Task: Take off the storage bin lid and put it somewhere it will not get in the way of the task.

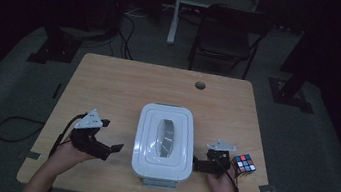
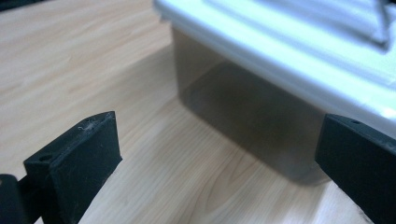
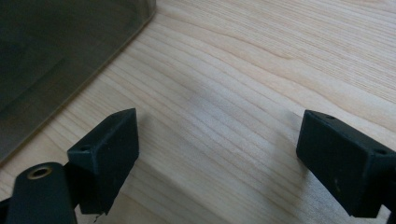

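High view: puzzle cube (image 1: 243,164) beside right gripper (image 1: 198,164); gripper views: lidded box (image 2: 261,93) close, both fingers wide, empty.

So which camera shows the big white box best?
The high view: it shows the whole box from above, white lid and handle, between the two grippers. The left gripper view catches a blurry lid edge and a see-through side wall. The right gripper view catches a dark corner.

Black two-jaw grippers (image 1: 115,148) (grey three-cornered plates on top), trailing black cables.
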{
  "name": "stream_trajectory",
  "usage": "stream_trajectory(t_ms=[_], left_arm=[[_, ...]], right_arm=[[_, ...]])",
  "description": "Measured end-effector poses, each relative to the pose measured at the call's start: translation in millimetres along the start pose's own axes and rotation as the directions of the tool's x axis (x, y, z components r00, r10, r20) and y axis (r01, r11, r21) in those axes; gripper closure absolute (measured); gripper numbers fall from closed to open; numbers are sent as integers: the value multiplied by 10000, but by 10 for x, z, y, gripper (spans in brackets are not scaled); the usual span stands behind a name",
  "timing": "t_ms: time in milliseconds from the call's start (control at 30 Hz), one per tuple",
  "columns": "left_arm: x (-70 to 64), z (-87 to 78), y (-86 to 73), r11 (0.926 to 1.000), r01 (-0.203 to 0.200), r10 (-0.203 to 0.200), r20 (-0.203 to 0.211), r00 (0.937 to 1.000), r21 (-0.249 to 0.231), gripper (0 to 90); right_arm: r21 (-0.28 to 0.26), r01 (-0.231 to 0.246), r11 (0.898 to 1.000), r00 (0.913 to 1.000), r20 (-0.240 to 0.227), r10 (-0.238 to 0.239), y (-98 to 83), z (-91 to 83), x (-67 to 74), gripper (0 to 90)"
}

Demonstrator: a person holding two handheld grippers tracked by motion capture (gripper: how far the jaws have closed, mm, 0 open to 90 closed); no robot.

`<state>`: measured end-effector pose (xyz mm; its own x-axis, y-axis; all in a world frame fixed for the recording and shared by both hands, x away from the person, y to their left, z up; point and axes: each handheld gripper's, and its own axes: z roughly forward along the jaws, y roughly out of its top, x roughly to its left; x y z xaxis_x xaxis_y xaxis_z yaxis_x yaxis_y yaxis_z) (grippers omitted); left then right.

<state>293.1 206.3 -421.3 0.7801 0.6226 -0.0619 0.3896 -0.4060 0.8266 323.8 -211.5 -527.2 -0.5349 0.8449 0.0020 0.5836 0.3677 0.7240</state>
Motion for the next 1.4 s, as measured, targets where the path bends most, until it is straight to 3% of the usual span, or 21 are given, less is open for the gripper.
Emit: stream_trajectory(t_ms=[200,300,533,900,1300,1400], left_arm=[[-123,84,153,9992,-375,380,458,9982,-110,8],[-153,117,187,9990,-419,428,573,9974,-181,8],[-265,251,345,9986,-376,422,1276,9909,-385,8],[-421,460,500,9957,-905,928,1627,9823,-216,9],[-594,682,652,9933,-1155,1126,2125,9707,13,9],[-625,731,667,9919,-1253,1183,2042,9717,213,9]], right_arm=[[0,-4,10000,10000,0,4,0,0,0,129],[-1,-4,10000,10000,-1,4,0,0,0,129],[-1,-1,10000,10000,-1,1,0,0,0,129],[3,-5,10000,10000,-4,5,0,-1,1,130],[2,18,10000,10000,-21,-18,0,0,1,131],[0,33,10000,10000,-39,-33,0,0,2,131]])
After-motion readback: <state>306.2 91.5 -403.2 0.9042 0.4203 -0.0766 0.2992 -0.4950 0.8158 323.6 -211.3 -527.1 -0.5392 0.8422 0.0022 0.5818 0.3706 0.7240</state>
